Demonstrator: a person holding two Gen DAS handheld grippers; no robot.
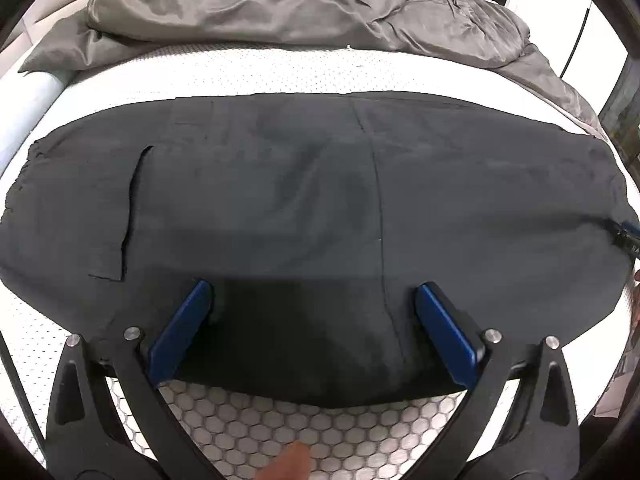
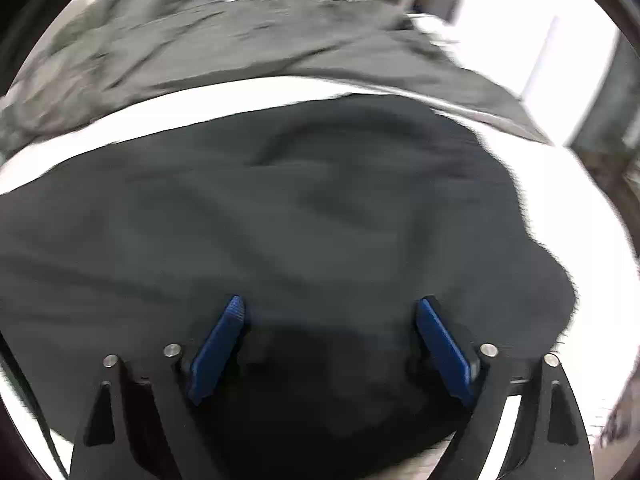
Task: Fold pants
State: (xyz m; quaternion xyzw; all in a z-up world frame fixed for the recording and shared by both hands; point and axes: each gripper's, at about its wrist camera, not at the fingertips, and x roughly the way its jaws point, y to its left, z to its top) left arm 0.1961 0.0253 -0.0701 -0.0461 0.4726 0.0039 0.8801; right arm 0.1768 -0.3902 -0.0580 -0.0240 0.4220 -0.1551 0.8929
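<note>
Black pants (image 1: pixel 280 192) lie spread flat across the white mattress (image 1: pixel 280 74), waistband at the left, a pocket slit on the left part. My left gripper (image 1: pixel 314 292) hovers over the near edge of the pants, its blue pads (image 1: pixel 182 328) wide apart and nothing pinched between them. In the blurred right wrist view the same black pants (image 2: pixel 300 208) fill the middle, with their ragged end at the right. My right gripper (image 2: pixel 330 306) stands open over the dark cloth near the front edge, with no fold caught between its blue fingers (image 2: pixel 218 346).
A crumpled grey duvet (image 1: pixel 300 4) lies along the far side of the bed, also the grey duvet (image 2: pixel 224 44) in the right view. The mattress side with a honeycomb pattern (image 1: pixel 320 428) shows below the pants. Part of the other gripper (image 1: pixel 630 240) shows at the right edge.
</note>
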